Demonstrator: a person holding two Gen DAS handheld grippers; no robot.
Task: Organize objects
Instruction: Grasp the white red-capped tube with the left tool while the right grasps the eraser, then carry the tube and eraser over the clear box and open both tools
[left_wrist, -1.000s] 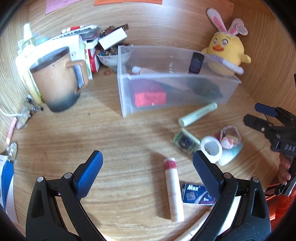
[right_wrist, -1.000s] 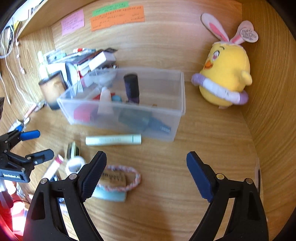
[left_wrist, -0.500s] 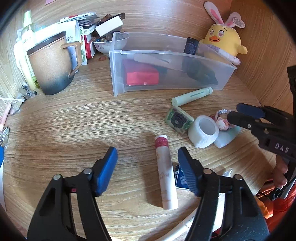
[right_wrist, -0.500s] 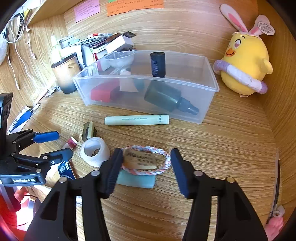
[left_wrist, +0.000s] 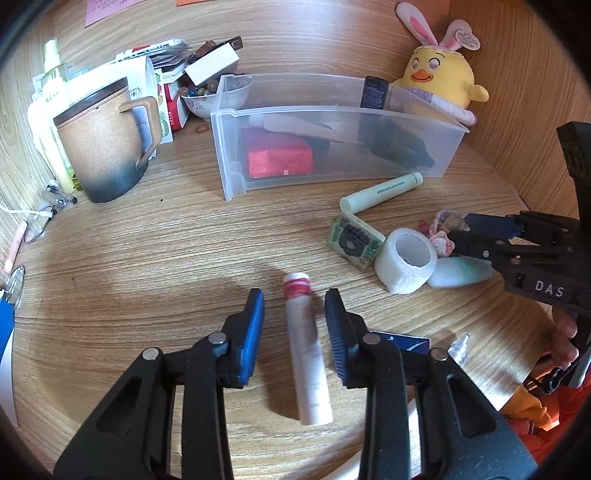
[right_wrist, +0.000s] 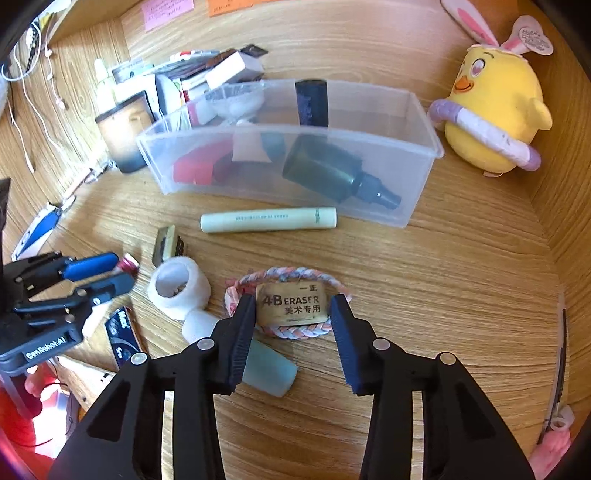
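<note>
My left gripper is open, its blue pads on either side of a white tube with a red band that lies on the wooden desk; neither pad touches it. My right gripper is open, its pads flanking a tan 4B eraser that lies inside a braided bracelet. A clear plastic bin stands behind and holds a red box, a dark spray bottle and other items. A pale green tube lies in front of the bin.
A white tape roll, a green-patterned small box, a light blue bottle and a blue staples box lie between the grippers. A brown mug stands at the left. A yellow chick plush sits at the right.
Both grippers have moved down and forward and narrowed their jaws. The left now straddles the white tube, the right straddles the eraser.
</note>
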